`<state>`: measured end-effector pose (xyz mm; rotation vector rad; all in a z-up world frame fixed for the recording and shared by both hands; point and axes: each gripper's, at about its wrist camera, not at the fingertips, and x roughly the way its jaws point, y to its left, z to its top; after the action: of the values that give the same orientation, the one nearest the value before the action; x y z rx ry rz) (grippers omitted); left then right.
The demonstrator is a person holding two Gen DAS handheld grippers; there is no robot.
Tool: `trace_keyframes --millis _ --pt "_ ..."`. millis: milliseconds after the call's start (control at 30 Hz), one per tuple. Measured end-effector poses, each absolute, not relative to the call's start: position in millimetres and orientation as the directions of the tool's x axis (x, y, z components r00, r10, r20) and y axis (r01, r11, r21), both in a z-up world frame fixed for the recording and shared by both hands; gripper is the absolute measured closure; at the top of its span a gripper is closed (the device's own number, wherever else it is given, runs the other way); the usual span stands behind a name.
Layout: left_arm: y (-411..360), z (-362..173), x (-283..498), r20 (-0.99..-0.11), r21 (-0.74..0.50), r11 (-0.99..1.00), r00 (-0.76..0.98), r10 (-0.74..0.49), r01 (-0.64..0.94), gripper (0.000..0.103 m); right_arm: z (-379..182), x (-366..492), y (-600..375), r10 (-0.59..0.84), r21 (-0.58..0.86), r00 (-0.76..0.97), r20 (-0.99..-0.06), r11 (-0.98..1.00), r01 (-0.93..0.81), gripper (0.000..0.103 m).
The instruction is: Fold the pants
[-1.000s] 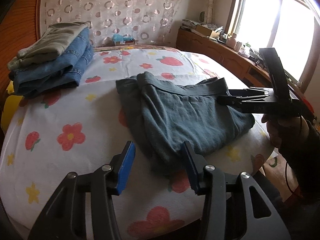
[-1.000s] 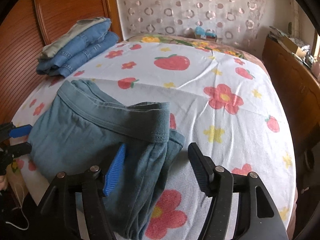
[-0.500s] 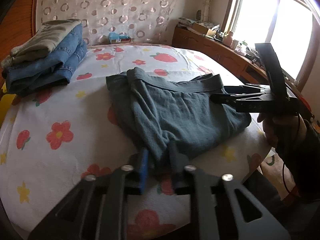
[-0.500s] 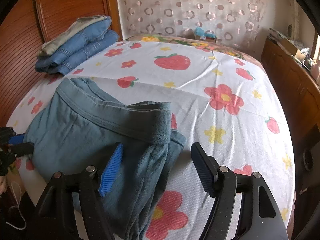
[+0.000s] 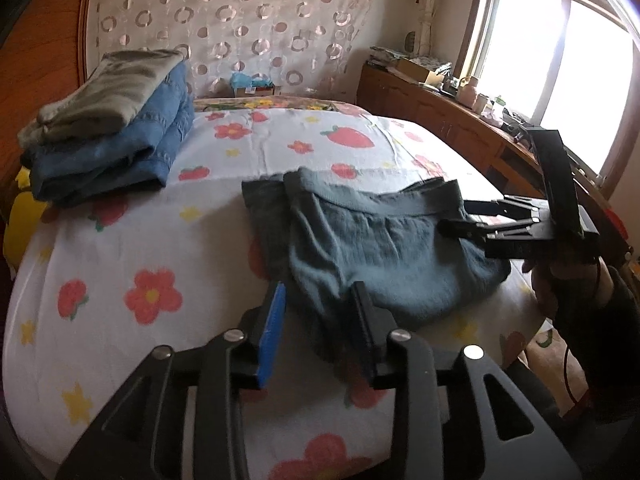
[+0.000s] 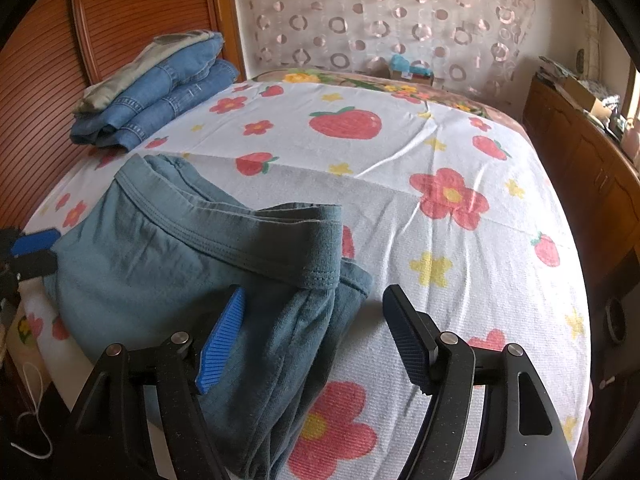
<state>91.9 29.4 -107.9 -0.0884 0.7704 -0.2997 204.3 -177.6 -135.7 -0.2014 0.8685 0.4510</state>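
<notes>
Pants (image 5: 372, 248) of a soft blue-grey knit lie folded into a rough square near the foot edge of the bed (image 5: 132, 240), on its white sheet printed with flowers and strawberries. To my eye they are light and limp, with no stiffness at all; a pinch of one layer would drag the rest into wrinkles, and a loose layer would slide off the one beneath. The ribbed waistband (image 6: 256, 240) looks the firmest part, and the thick folded edges and corners would give the surest hold, taking every layer at once.

Left tongs (image 5: 320, 320) sit at the corner of the pants nearest the foot of the bed, and their jaws are opening, with the cloth edge between them but not pinched. Right tongs (image 6: 316, 328) stand wide over the opposite corner, just below the waistband end, gripping nothing; a person's hand (image 5: 548, 284) carries them.

Further from the pants, toward the headboard side of the bed, is a stack of folded clothes (image 5: 108, 128): blue jeans beneath, an olive-grey pair on top. Beyond the head of the bed, against the circle-patterned curtain, a small cardboard box (image 5: 254, 87) holds something light blue that I cannot make out. On the wooden sideboard (image 5: 440, 120) by the window sit more boxes and jars, contents unclear.
</notes>
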Motion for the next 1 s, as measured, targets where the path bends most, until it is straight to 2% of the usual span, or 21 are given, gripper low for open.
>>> trace_keyframes --millis 300,767,933,1000 --pt "35 -86 122 -0.645 -0.194 0.957 0.708 -0.289 0.214 0.065 -136 204 -178 0.299 0.011 0.560 -0.773 0.888 -0.460 0.030" --pt "27 -117 175 -0.731 -0.160 0.969 0.637 -0.245 0.190 0.064 -136 204 -178 0.299 0.011 0.560 -0.772 0.888 -0.460 0.030" --pt "27 -125 178 -0.744 -0.150 0.970 0.624 -0.238 0.192 0.059 -136 204 -178 0.300 0.011 0.560 -0.772 0.888 -0.460 0.030" --pt "27 -126 178 -0.744 -0.140 0.971 0.626 -0.232 0.192 0.053 -136 204 -178 0.300 0.011 0.560 -0.772 0.888 -0.460 0.030"
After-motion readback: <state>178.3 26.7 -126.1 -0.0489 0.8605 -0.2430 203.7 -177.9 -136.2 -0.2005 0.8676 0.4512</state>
